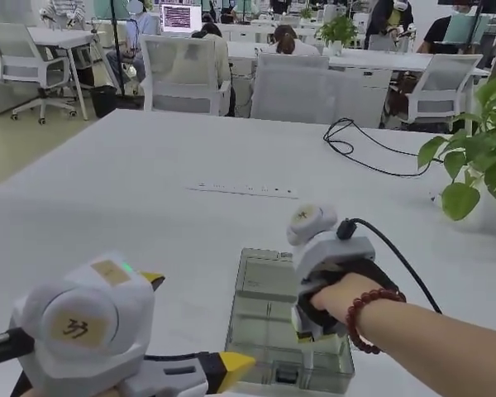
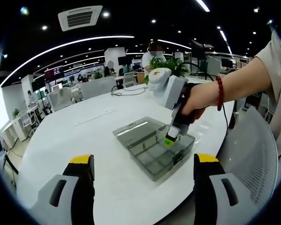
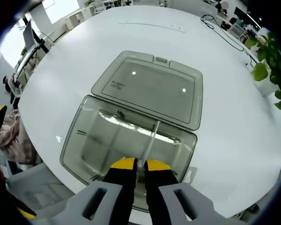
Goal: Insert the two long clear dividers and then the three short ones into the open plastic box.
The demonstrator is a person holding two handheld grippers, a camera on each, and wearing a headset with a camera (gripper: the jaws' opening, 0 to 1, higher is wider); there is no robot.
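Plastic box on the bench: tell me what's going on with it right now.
A person is working on the open plastic box on the white table, its lid lying flat beside it. The right gripper is over the box, jaws closed on a thin clear divider that stands upright across the inside. The left gripper hangs back, jaws wide apart and empty. How many dividers are already seated is hard to tell through the clear plastic.

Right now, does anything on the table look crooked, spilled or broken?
Nothing stands out. The plastic box sits flat with its lid laid open, and the right gripper holds a clear divider upright inside it.
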